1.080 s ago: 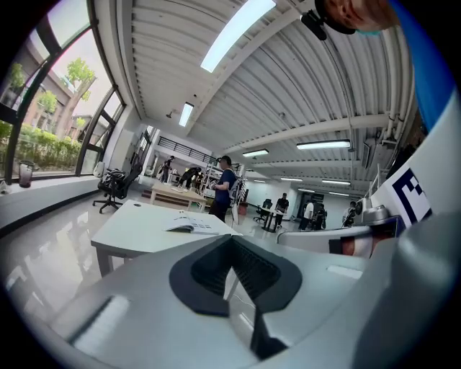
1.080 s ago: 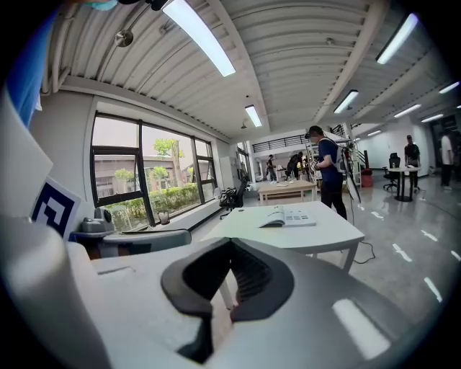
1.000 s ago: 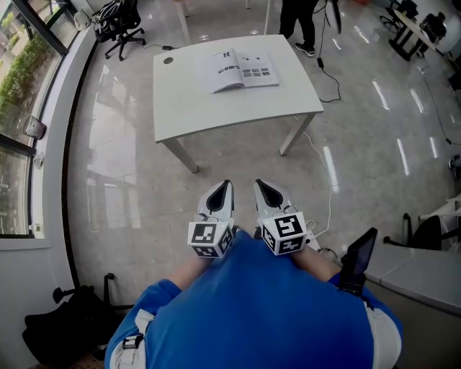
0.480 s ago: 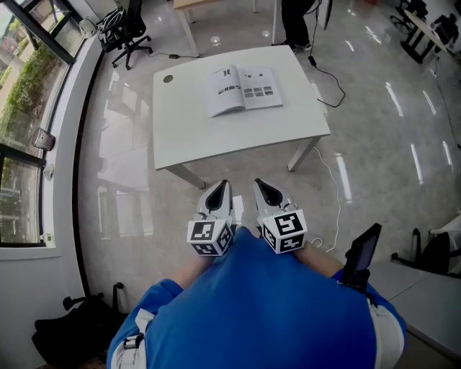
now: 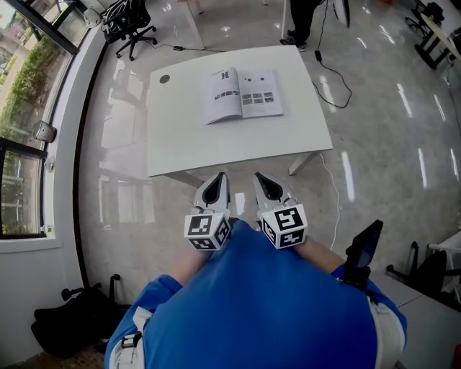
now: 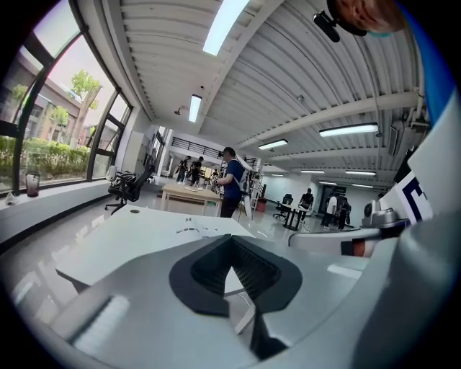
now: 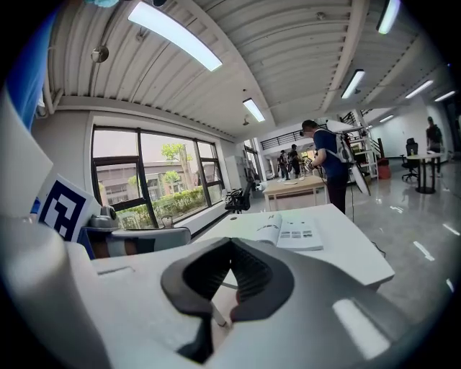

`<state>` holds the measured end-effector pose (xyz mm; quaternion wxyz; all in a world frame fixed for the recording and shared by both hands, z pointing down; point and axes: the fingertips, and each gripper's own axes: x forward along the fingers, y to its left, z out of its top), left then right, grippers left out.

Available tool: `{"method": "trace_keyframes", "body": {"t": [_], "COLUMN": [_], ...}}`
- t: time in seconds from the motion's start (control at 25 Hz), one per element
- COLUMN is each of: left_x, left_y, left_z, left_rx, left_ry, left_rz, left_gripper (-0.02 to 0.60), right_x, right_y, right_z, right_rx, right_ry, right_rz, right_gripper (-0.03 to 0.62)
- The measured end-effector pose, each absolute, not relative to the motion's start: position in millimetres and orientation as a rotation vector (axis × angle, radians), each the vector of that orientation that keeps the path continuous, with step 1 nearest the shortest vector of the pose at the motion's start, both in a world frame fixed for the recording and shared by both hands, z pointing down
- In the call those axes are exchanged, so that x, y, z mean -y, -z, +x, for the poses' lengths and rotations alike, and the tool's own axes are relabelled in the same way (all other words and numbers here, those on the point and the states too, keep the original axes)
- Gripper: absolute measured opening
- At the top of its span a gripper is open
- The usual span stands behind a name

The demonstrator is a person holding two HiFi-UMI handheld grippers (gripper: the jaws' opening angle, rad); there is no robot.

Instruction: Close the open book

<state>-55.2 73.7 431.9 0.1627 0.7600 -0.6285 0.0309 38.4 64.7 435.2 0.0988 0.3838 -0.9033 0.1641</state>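
On the white table point(image 5: 187, 137) the open book point(image 5: 243, 104) lies flat, while left gripper point(image 5: 219, 179) and right gripper point(image 5: 258, 178) hover at its near edge, jaws pressed together, empty

Book point(image 5: 241, 96) on table point(image 5: 216, 144), left tool point(image 5: 219, 178) and right tool point(image 5: 258, 177) apparently before it

Book point(image 5: 241, 104) print unreadably small; standing person point(image 5: 302, 14) cut off, seemingly above knees.
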Motion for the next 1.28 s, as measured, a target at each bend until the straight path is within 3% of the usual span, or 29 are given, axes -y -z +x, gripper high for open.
{"method": "trace_keyframes", "body": {"t": [1.28], "left_x": [107.9], "left_y": [-481.3], "left_z": [-209.7], "left_rx": [1.621], "left_ry": [-0.126], "left_rz": [2.179], "left_gripper": [0.006], "right_x": [121.4], "right_y": [-481.0], "right_z": [-101.7], "right_rx": [2.408], "right_ry": [-0.353], "right_rz": [1.219], "right_gripper": [0.002]}}
